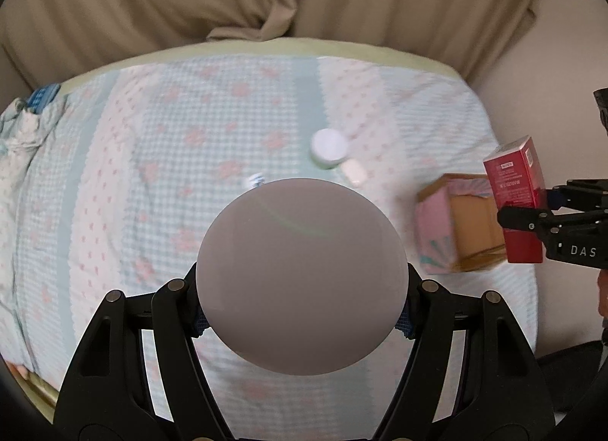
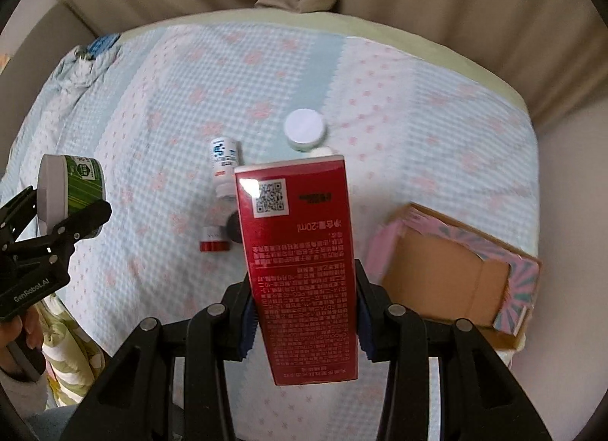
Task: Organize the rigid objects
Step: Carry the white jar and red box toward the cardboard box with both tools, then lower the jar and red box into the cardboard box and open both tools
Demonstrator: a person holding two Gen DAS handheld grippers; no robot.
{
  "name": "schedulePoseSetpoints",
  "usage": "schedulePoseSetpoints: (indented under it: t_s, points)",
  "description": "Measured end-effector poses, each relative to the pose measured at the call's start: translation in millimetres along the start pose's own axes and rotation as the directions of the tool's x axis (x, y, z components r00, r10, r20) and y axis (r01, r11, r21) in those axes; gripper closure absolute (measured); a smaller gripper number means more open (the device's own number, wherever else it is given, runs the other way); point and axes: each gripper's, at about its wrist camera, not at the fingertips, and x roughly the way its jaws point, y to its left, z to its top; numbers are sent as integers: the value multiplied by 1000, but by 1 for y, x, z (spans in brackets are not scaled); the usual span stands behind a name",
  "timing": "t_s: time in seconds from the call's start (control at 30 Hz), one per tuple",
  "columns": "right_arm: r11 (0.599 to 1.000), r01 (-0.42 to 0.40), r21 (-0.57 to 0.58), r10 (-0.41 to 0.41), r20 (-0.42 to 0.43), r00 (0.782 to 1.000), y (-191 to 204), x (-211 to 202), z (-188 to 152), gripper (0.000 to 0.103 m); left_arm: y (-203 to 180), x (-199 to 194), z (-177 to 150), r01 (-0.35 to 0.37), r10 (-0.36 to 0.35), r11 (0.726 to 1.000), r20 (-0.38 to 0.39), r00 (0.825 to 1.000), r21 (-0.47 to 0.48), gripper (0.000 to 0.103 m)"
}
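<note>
Red carton (image 2: 304, 270), upright, is riding clamped in your right gripper (image 2: 304, 321); open box (image 2: 456, 273) is waiting at three o'clock, while your left gripper (image 1: 302, 311) is clutching the green tin (image 1: 300, 281).

- The left gripper (image 1: 302, 311) holds a round tin (image 1: 302, 275) above the bedspread (image 1: 159, 159), left of everything else.
- The right gripper (image 2: 304, 321) holds a carton (image 2: 300, 251) upright, just left of the open cardboard box (image 2: 452, 270).
- The capped jar (image 2: 306, 129) stands behind the carton.
- The small bottle (image 2: 224, 163) lies left of the jar.
- The small capped tube (image 2: 214, 239) lies in front of that bottle, just left of the carton.
</note>
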Motion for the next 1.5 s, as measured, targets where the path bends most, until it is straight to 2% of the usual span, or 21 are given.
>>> schedulePoseSetpoints:
  t_s: [0.17, 0.37, 0.6, 0.77, 0.93, 1.2, 1.4, 1.5]
  points:
    - [999, -17, 47, 16, 29, 999, -58, -36, -27, 64, -73, -10, 0, 3, -3, 1000, 12, 1000, 7, 35]
    - [997, -18, 76, 15, 33, 999, -138, -46, -61, 64, -169, 16, 6, 47, -47, 999, -16, 999, 20, 35]
    - [990, -13, 141, 13, -1, 1000, -226, -28, -87, 64, -260, 68, 11, 78, -73, 995, -78, 994, 57, 35]
    - [980, -30, 194, 39, -41, 998, -274, 3, -92, 64, -303, 117, 14, 70, -59, 995, -143, 988, 69, 35]
    - [973, -43, 226, 66, -96, 993, -304, 46, -96, 64, -330, 174, 12, 53, -26, 992, -229, 973, 111, 35]
    - [944, -60, 324, 126, -187, 974, -329, 120, -105, 64, -342, 261, -6, 37, 21, 989, -378, 925, 144, 35]
    - [934, -52, 352, 138, -222, 965, -337, 158, -107, 64, -347, 300, -20, 28, 64, 980, -447, 892, 198, 35]
    - [935, -55, 349, 142, -229, 963, -335, 167, -106, 64, -350, 307, -25, 31, 78, 974, -458, 886, 226, 35]
